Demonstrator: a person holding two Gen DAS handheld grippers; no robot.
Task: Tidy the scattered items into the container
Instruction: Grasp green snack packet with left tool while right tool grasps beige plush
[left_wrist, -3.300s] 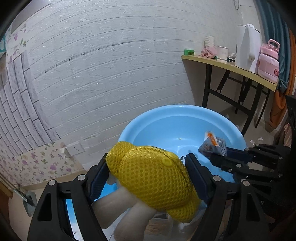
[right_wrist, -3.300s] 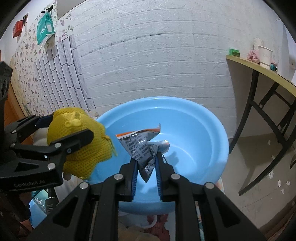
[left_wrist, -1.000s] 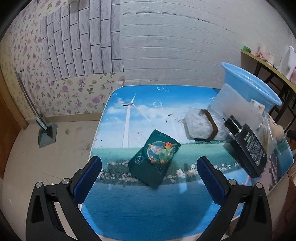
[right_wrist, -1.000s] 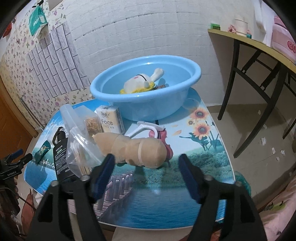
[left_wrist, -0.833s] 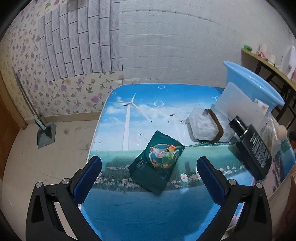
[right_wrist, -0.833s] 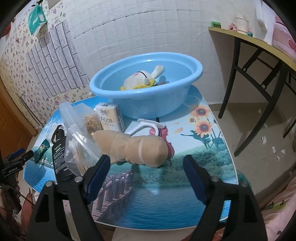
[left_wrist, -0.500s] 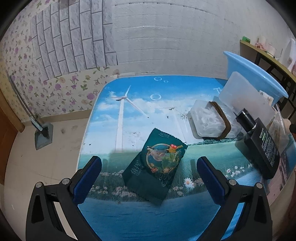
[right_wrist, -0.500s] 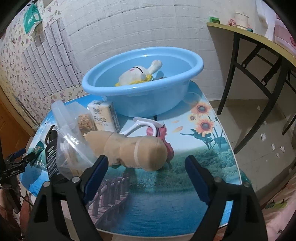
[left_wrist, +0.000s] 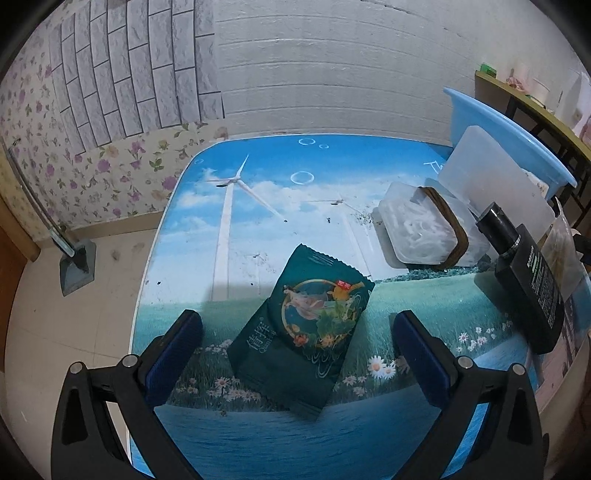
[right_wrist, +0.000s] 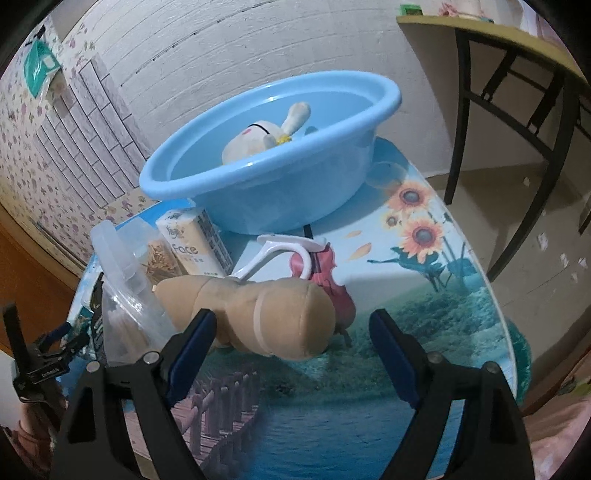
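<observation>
Dark green, the snack pouch (left_wrist: 301, 336) lies flat on the table (left_wrist: 258, 192), framed by the left gripper (left_wrist: 297, 339), whose fingers are spread wide and touch nothing; right of it lie a banded clear box (left_wrist: 424, 230) and a black bottle (left_wrist: 528, 280). Across the table the right gripper (right_wrist: 291, 343), equally wide apart, hovers at a tan plush roll (right_wrist: 258, 314). Behind it stands the blue basin (right_wrist: 273, 173) holding a white plush (right_wrist: 262, 138).

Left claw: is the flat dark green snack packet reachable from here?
Probably yes. The left claw is open, straddling the flat dark green snack packet, and nothing lies on it or between.
</observation>
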